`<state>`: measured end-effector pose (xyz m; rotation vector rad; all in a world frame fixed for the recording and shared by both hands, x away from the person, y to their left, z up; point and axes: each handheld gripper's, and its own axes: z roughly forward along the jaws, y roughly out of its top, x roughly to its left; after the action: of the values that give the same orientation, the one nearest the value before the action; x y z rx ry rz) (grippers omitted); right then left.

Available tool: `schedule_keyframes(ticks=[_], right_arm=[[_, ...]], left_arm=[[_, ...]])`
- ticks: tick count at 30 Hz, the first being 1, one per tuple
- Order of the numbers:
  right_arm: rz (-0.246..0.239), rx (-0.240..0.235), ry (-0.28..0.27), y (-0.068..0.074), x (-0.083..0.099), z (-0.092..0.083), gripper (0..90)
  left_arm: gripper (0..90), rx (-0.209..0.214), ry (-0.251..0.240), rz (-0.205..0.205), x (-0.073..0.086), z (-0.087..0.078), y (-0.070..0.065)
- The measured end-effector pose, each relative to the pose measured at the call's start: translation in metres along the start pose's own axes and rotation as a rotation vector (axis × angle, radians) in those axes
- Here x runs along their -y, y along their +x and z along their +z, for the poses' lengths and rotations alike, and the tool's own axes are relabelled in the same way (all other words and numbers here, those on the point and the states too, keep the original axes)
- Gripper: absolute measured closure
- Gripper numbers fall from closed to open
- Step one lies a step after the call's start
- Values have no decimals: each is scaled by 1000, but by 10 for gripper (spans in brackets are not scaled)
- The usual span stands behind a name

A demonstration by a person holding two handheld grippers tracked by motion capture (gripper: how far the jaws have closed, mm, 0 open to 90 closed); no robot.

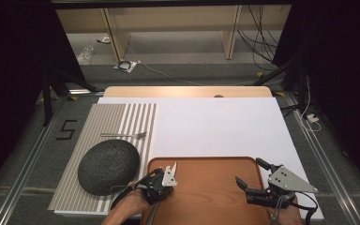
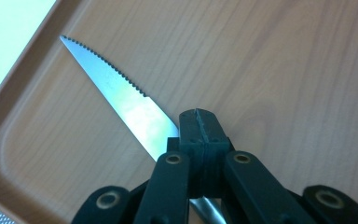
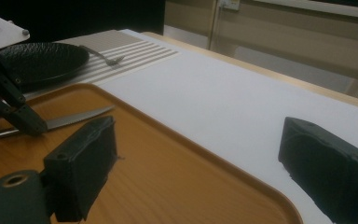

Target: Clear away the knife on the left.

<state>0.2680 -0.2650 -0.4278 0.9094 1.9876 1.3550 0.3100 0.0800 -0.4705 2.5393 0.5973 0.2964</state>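
1. The left tongs (image 2: pixel 200 135) are pinched on a serrated knife (image 2: pixel 116 93); the right tongs (image 1: pixel 258 180) stand spread with nothing between them.
2. A wooden tray (image 1: pixel 206 197) sits on a white sheet (image 1: pixel 215 126) covering the table (image 1: pixel 187 91), beside a striped placemat (image 1: pixel 122 117) with a dark plate (image 1: pixel 108 166) and fork (image 1: pixel 124 135). Cables trail across the floor (image 1: pixel 168 70) beyond.
3. The knife lies low over the tray's left part, its blade reaching past the left tongs toward the tray's corner, well apart from the right tongs.

Glossy metal knife (image 2: pixel 121 95) (serrated), wood-grain tray (image 2: pixel 270 70)

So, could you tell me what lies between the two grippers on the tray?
Nothing: in the high view, bare tray separates the left gripper, shut on the knife, from the open right gripper.
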Motion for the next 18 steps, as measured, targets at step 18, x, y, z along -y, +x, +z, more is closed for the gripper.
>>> schedule_keyframes(ticks=[18], right_arm=[[-1,0,1,0,0,0,123]], left_arm=[[897,-28,22,-18,6,-3,8]])
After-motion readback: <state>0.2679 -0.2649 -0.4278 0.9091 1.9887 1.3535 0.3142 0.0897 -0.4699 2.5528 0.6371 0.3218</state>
